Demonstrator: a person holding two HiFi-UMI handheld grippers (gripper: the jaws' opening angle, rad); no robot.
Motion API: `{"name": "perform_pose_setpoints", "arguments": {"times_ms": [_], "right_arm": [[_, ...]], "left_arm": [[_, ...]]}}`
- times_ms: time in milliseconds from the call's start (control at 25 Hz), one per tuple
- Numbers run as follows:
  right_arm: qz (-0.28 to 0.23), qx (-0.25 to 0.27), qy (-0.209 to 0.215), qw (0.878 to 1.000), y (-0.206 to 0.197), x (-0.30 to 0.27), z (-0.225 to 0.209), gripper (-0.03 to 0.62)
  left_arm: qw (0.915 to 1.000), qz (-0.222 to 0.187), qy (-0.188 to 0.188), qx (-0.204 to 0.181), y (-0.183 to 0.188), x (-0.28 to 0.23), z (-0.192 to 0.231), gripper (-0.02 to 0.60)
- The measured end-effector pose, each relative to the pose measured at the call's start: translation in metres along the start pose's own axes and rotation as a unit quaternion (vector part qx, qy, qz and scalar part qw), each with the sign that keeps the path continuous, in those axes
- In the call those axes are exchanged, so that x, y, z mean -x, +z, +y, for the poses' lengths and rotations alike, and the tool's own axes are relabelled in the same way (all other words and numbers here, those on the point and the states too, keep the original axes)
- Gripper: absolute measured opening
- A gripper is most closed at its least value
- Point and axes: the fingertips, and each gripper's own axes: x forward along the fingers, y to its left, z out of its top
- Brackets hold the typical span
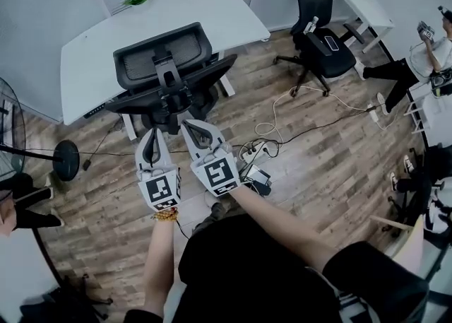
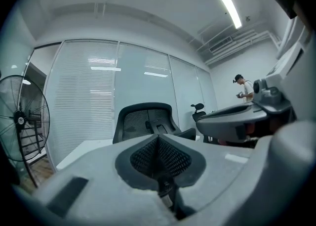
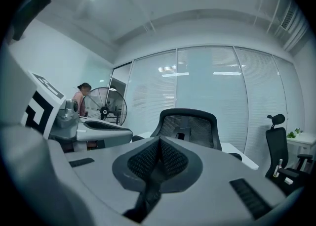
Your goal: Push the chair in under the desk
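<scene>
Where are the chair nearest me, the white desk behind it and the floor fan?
chair [image 1: 141,60], head view, on its mesh backrest.
desk [image 1: 212,7], head view, on a bare part of the white top.
floor fan [image 2: 20,118], left gripper view, on the hub of its cage.

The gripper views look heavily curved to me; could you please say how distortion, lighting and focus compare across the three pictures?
Left gripper view: fisheye with dark corners, ceiling strip light glaring. Right gripper view: same bowing, blinds evenly bright, office chair fairly sharp. Head view: milder curve, even light, white desk slightly washed out.
</scene>
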Motion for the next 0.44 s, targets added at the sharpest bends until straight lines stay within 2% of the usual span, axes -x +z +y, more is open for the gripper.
{"name": "perform_pose_setpoints", "arguments": {"times_ms": [440], "right_arm": [[0.001, 0.016, 0.039, 0.999, 0.002, 0.007, 0.037, -0.002]], "left_arm": [[0.9999, 0.007, -0.008, -0.007, -0.004, 0.013, -0.004, 0.009]]}}
